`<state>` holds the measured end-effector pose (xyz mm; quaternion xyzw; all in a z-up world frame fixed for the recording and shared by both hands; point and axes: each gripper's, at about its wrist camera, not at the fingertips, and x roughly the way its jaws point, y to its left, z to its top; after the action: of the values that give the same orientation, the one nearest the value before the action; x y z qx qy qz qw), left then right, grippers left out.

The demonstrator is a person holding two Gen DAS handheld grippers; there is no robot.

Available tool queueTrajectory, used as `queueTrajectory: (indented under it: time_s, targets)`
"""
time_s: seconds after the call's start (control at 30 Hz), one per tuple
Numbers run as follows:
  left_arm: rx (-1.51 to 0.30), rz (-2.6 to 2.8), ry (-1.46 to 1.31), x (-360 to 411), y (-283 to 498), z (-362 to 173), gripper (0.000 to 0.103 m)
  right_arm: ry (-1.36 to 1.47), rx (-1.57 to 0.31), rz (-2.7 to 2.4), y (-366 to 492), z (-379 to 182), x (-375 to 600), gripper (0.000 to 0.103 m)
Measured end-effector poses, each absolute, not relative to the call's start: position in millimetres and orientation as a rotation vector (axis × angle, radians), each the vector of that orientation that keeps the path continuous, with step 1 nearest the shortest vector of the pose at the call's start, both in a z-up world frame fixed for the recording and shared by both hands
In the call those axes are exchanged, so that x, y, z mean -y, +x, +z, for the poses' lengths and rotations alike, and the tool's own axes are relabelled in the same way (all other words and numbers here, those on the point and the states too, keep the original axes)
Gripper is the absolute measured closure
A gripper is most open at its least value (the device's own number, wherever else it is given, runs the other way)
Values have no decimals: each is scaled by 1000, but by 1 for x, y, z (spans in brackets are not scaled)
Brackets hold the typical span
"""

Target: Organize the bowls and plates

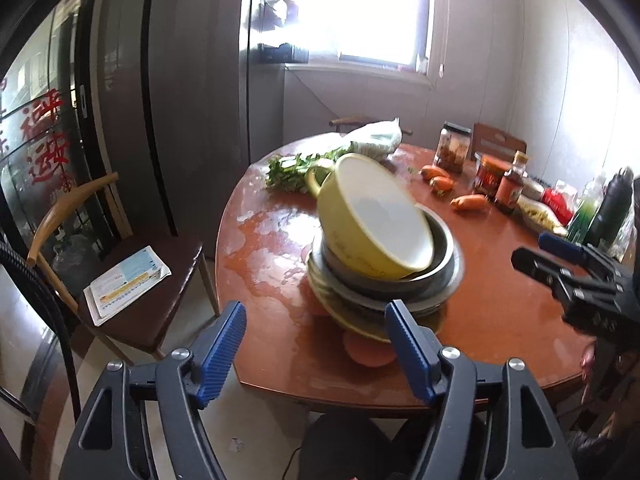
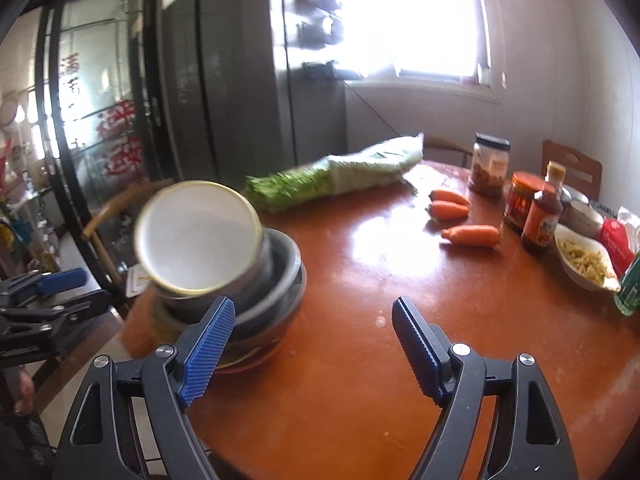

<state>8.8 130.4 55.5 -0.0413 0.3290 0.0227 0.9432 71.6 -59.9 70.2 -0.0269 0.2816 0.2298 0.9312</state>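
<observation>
A stack of dishes stands near the left edge of the round wooden table [image 1: 500, 320]. On top, a yellow bowl [image 1: 360, 236] [image 2: 196, 236] with a white inside lies tilted in grey metal bowls [image 1: 400, 284] [image 2: 280, 276]. These rest on plates [image 1: 344, 312], and an orange piece [image 1: 368, 354] shows under them. My left gripper [image 1: 316, 320] is open just in front of the stack, gripping nothing. My right gripper [image 2: 312, 320] is open over bare table to the right of the stack, its left finger [image 2: 212, 332] in front of the plates.
Carrots [image 2: 472, 235], jars [image 2: 490, 164], a sauce bottle [image 2: 542, 216] and a dish of food [image 2: 584, 264] line the table's right side. Bagged greens [image 2: 340, 176] lie at the back. A chair [image 1: 60, 216] with a booklet [image 1: 124, 280] stands left of the table, beside a fridge [image 1: 192, 100].
</observation>
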Motion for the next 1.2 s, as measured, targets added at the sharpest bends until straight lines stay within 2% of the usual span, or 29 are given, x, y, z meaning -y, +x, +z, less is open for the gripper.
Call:
queueTrajectory:
  time_s: [0.33,0.63,1.2]
  targets:
    - [-657,118,-108,-113,-18,53,26,-62,-516,498,19,84,66,18]
    - [-677,171,-88,-92,-39,28,20,-7,-546,466,-5,64,75,18]
    - [-761,188,-104,-74,-41,-11,20,-4,-617,459,-15,29,79,17]
